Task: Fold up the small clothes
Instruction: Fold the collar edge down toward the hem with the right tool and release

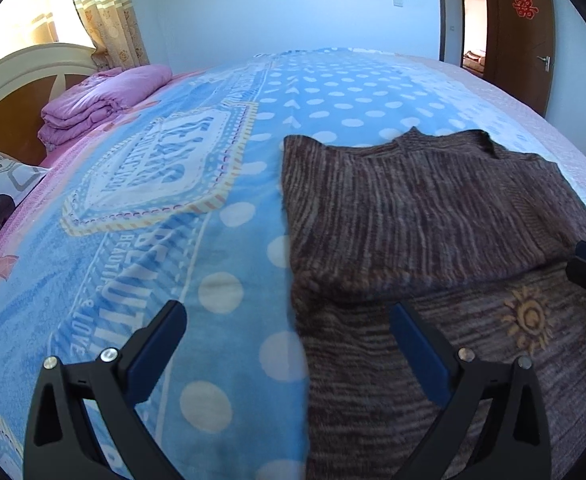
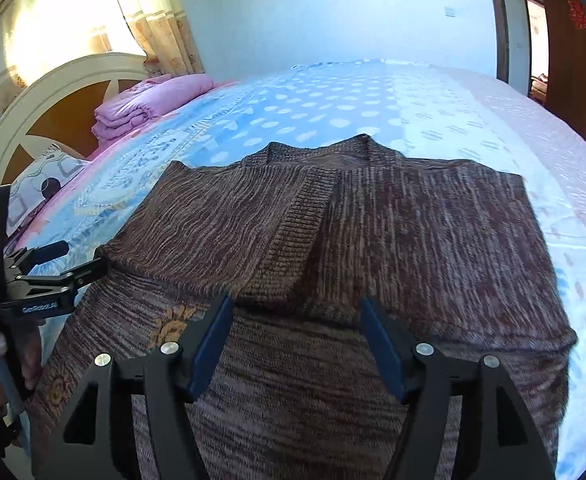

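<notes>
Sweater (image 2: pixel 373 240): brown knit, flat on the bed, sides folded inward so both panels meet near the ribbed neck at 12 o'clock; lower body at 6 o'clock not yet folded up.
Right gripper (image 2: pixel 295 340): jaws wide, empty, hovering over the sweater's middle, likely ready for the hem.
Left gripper (image 1: pixel 289 344): jaws wide, empty, straddling the sweater's left edge at 9 o'clock.
Blanket (image 1: pixel 213 240): blue, dotted, beneath.
Quilt (image 2: pixel 149 104): pink, folded, at 10 o'clock.
</notes>
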`<state>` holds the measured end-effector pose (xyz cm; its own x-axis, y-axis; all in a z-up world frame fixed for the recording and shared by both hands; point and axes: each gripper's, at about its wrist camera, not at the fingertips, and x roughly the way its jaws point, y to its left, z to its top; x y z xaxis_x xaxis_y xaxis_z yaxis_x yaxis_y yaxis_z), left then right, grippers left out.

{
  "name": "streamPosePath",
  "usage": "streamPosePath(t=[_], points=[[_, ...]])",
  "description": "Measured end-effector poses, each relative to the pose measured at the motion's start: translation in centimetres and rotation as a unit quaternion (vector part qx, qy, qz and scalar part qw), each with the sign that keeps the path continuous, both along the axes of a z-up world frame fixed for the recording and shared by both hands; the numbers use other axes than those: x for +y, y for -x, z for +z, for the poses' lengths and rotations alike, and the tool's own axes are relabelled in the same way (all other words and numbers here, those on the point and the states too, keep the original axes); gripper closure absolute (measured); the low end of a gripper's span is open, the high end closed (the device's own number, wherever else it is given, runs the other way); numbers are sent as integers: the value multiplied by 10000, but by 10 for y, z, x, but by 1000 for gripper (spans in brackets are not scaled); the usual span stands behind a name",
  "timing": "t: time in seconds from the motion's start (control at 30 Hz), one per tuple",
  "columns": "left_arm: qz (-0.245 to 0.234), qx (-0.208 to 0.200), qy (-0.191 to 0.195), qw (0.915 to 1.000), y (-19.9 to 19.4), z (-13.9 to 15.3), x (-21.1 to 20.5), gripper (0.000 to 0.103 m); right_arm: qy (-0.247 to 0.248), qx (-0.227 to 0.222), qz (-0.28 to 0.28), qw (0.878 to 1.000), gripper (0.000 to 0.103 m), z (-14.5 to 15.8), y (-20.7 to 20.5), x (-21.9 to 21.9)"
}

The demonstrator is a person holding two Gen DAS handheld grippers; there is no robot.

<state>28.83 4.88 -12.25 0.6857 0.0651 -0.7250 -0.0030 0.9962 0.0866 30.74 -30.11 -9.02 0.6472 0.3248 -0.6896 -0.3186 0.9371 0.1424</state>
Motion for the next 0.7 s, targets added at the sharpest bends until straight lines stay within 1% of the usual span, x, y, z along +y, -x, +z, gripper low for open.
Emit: streamPosePath(t=[0.2, 0.27, 0.5, 0.6, 0.7], points=[[-83, -31, 171, 9998, 19, 2, -3, 0, 179, 131, -67, 9997, 35, -6, 19, -8], [-103, -24, 189, 9998, 26, 3, -4, 0, 262, 100, -64, 9996, 35, -8, 28, -10], [-93, -56, 337, 9994, 45, 5, -5, 0, 230, 37, -99, 9997, 35, -7, 50, -17], [-113, -19, 511, 9986, 57, 3, -5, 0, 239, 31, -120, 9996, 35, -8, 62, -20], [-213, -8, 468, 9987, 68, 0, -11, 0, 217, 31, -155, 9996, 35, -11, 75, -25]])
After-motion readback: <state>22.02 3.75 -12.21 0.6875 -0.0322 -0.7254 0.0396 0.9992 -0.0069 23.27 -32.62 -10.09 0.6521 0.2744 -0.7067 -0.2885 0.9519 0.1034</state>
